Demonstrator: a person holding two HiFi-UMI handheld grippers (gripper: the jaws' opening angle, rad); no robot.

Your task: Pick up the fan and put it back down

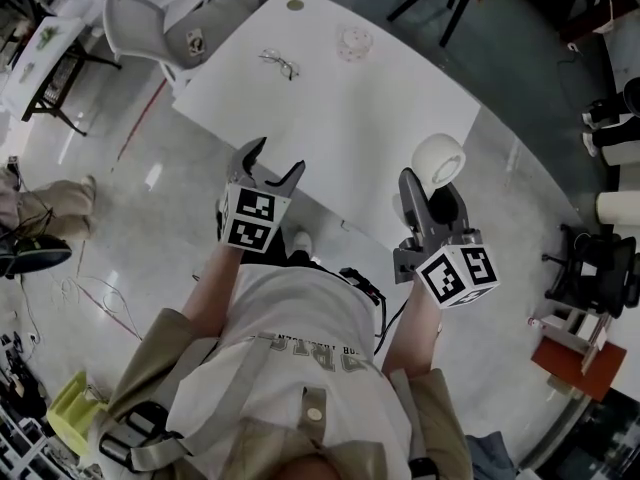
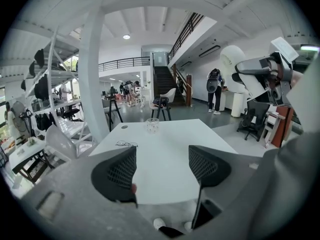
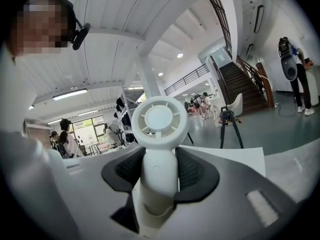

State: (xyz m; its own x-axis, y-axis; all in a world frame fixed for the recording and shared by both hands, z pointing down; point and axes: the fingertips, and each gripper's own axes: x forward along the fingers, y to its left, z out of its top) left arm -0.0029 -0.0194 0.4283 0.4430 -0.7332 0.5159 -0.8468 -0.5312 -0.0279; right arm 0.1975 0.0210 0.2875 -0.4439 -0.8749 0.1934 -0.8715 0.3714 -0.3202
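A small white handheld fan (image 1: 440,158) with a round head is lifted off the white table (image 1: 340,118) near its right edge. My right gripper (image 1: 428,196) is shut on its handle. In the right gripper view the handle sits pinched between both pads, below the fan head (image 3: 160,120), inside the gripper (image 3: 160,173). My left gripper (image 1: 277,158) hovers over the table's near edge, open and with nothing in it. In the left gripper view its jaws (image 2: 161,166) stand apart over the tabletop (image 2: 165,144), and the fan (image 2: 232,59) shows at the upper right.
A pair of glasses (image 1: 280,64), a clear glass cup (image 1: 354,42) and a small round disc (image 1: 295,5) lie on the far part of the table. A white chair (image 1: 150,28) stands at its left, a black office chair (image 1: 600,268) at the right.
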